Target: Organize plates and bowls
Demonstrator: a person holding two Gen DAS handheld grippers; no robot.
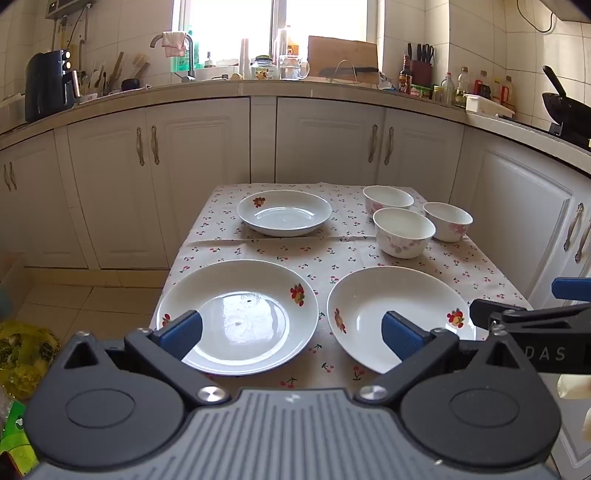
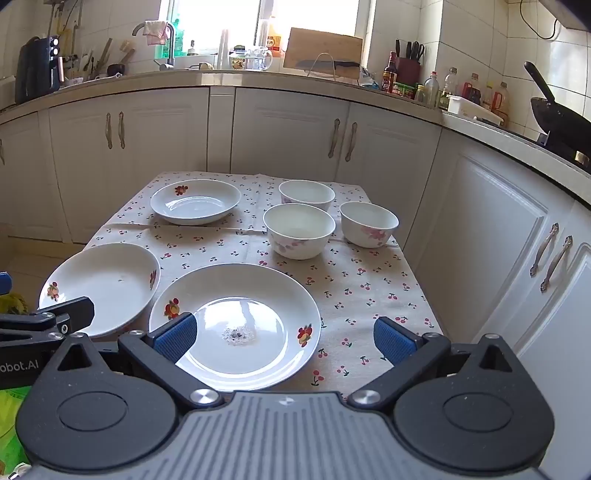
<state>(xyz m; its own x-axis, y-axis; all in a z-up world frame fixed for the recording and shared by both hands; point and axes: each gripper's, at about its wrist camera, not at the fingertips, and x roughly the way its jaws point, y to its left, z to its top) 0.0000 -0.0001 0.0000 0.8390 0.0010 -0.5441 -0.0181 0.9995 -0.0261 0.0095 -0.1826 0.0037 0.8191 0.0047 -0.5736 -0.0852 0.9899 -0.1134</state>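
Three white floral ceramic plates point(image 1: 236, 317) and three white floral bowls point(image 1: 404, 232) sit apart on the cherry-print surface point(image 2: 369, 288), unstacked; left gripper point(image 1: 291, 334) and right gripper point(image 2: 284, 338) hover, fingers spread empty, ready to gather.

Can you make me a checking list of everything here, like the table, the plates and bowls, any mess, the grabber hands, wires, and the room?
Surface: small table with a cherry-print cloth, a crease across its middle.
Job's things: three plates, two near and one far left; three bowls clustered far right. All look empty and nothing is stacked.
Clutter: nothing seen on the table.
Grippers: left gripper and right gripper both open, holding nothing, hovering at the near edge.
Cables: a dark cord on the wall, upper right.
Surroundings: white cabinets, crowded counter, wok at right, yellow bag on the floor.
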